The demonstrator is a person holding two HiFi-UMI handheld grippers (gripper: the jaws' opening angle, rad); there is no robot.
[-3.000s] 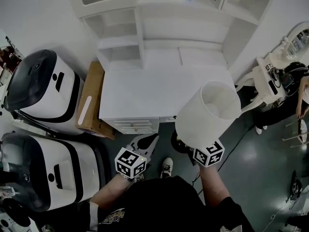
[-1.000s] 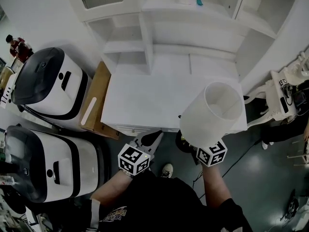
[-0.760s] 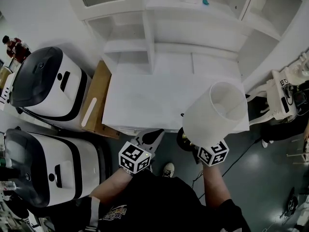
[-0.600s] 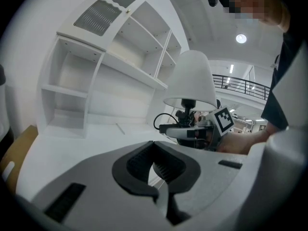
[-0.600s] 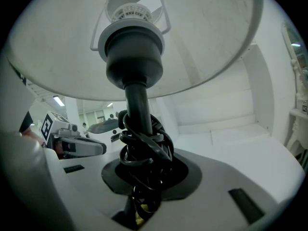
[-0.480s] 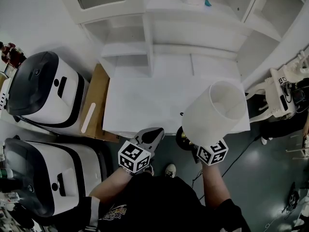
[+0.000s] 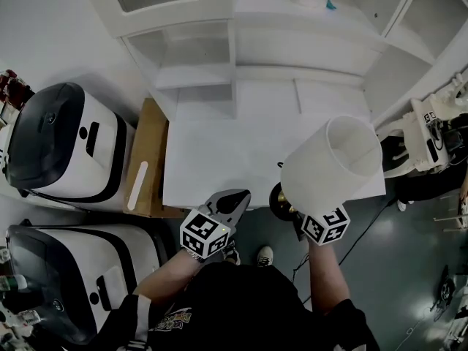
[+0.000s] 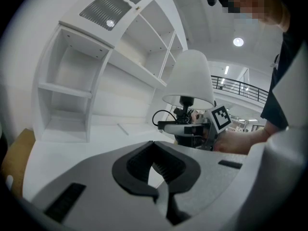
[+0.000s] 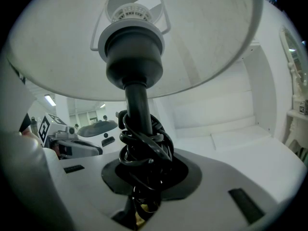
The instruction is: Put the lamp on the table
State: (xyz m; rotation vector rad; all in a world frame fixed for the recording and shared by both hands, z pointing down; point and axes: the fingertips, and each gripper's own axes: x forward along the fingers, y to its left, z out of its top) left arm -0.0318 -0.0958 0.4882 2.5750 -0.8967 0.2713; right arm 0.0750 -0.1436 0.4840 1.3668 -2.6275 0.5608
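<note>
White drum-shaded lamp [image 7: 333,163]: shade matt, cloth-like; stem [image 9: 137,105] black, smooth, slight sheen. White rectangular table [image 7: 219,159]: smooth, matt painted finish. Brown flat box [image 7: 150,137]: plain cardboard. Grey floor [image 7: 387,247]: polished, reflective.

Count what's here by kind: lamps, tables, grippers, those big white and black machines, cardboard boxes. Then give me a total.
Lamp: 1
Table: 1
Grippers: 2, left gripper and right gripper
Machines: 2
Box: 1
Total: 7
</note>
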